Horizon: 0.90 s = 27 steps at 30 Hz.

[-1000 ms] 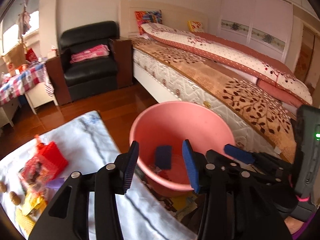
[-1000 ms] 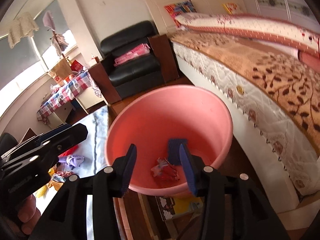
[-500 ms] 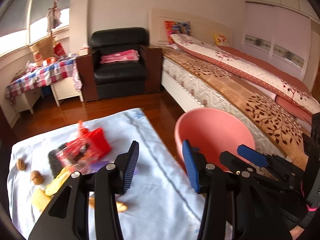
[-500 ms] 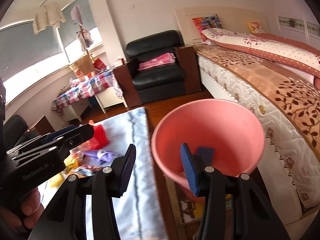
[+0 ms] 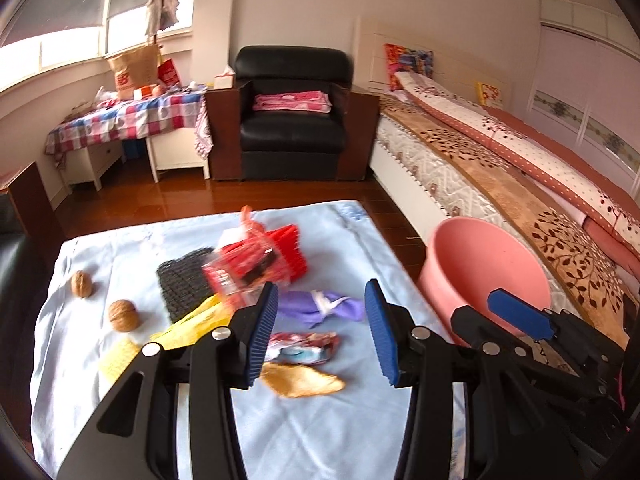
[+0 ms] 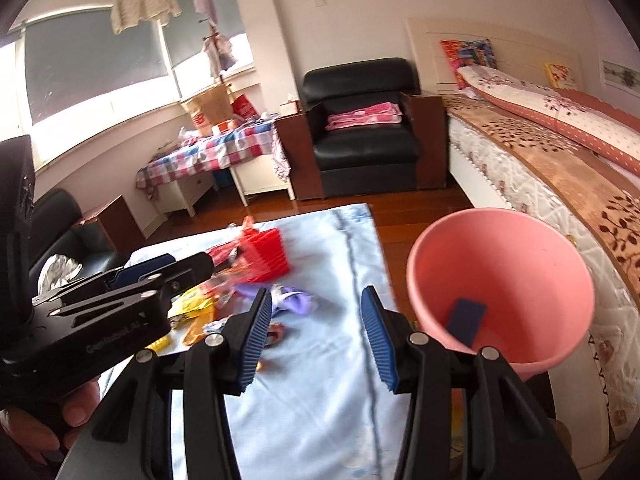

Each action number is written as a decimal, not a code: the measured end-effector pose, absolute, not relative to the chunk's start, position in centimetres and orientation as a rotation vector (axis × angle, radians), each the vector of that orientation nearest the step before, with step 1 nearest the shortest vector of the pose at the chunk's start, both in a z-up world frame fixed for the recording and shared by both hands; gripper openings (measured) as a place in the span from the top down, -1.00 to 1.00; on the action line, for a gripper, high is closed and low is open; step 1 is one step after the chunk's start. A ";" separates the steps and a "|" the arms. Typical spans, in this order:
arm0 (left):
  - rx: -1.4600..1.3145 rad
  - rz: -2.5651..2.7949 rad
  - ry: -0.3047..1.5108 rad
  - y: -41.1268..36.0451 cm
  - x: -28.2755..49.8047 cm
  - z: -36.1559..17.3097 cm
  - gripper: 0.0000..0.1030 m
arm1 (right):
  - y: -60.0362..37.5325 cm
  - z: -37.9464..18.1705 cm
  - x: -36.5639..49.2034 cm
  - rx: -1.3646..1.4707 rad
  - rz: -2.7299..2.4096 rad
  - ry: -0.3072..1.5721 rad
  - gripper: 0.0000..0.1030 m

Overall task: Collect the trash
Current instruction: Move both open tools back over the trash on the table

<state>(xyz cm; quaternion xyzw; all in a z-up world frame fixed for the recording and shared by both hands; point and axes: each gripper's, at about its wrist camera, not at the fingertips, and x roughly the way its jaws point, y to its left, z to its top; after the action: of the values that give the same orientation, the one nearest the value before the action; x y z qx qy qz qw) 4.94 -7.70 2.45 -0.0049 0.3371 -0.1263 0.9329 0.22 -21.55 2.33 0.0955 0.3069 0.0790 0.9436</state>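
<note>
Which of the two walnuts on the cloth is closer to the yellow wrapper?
The lower walnut, just left of the yellow wrapper; the other walnut lies farther up-left, alone.

Bedroom, pale walls. Dark red wood floor [image 5: 176, 200], glossy. Black leather armchair [image 5: 293, 120] against far wall, folded pink cloth on seat. Bed [image 5: 480, 168] right, brown leaf-pattern cover. Checked-cloth side table [image 5: 132, 116] under curved window [image 6: 100, 64]; daylight enters there.

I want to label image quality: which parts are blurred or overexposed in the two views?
Left wrist view: red wrapper smeared by motion, window blown out, edges bent by fisheye. Right wrist view: trash pile blurred, pink bucket sharper, window glaring.
</note>
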 end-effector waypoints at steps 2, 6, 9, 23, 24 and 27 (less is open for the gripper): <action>-0.022 -0.244 0.697 -6.8 5.0 2.2 0.12 | -20.6 2.3 0.4 0.183 0.178 0.633 0.10; -0.033 -0.213 0.700 -4.7 4.7 1.9 0.12 | -18.9 2.0 0.7 0.160 0.211 0.649 0.10; -0.034 -0.180 0.693 -2.7 4.2 1.7 0.12 | -17.8 1.8 0.8 0.149 0.236 0.652 0.08; -0.091 -0.050 0.731 5.1 2.5 -0.1 0.12 | -15.6 0.0 1.9 0.133 0.304 0.708 0.02; -0.094 -0.051 0.739 5.5 2.4 -0.5 0.12 | -15.6 -0.2 1.9 0.135 0.306 0.712 0.02; -0.105 -0.032 0.776 6.4 2.5 -1.5 0.12 | -15.6 -0.6 2.0 0.139 0.314 0.727 0.02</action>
<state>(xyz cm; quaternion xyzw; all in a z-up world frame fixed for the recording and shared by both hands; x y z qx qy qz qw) 2.45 6.38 -1.46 -0.0511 0.3781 -0.0157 0.9242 2.00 -15.60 -0.64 0.0676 0.3538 0.1526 0.9203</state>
